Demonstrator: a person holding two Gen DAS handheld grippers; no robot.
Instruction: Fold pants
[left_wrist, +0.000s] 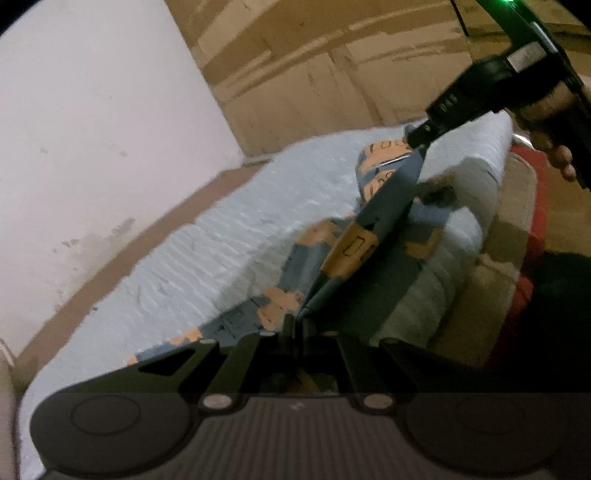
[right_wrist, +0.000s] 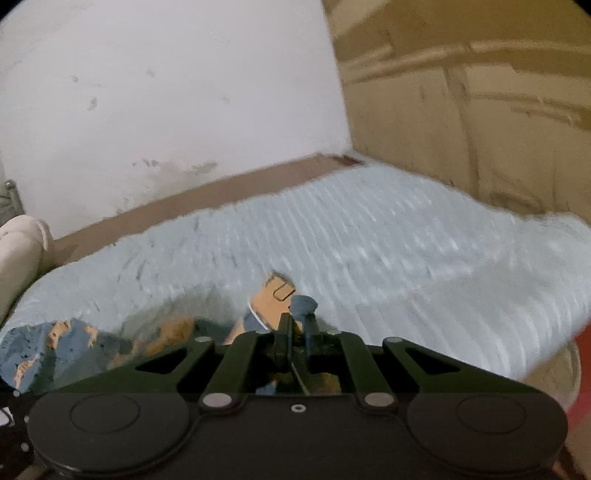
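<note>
I have the pants (left_wrist: 373, 225) pinched at both ends: my left gripper (left_wrist: 294, 321) is clamped on one edge, my right gripper (right_wrist: 299, 325) on the other, the blue-and-orange cloth stretched between them above the pale blue bed cover (left_wrist: 207, 251). Blur hides which hem I hold, I think a waistband. To fold well I should keep the span taut, level both hands, and lower evenly so edges meet.
</note>
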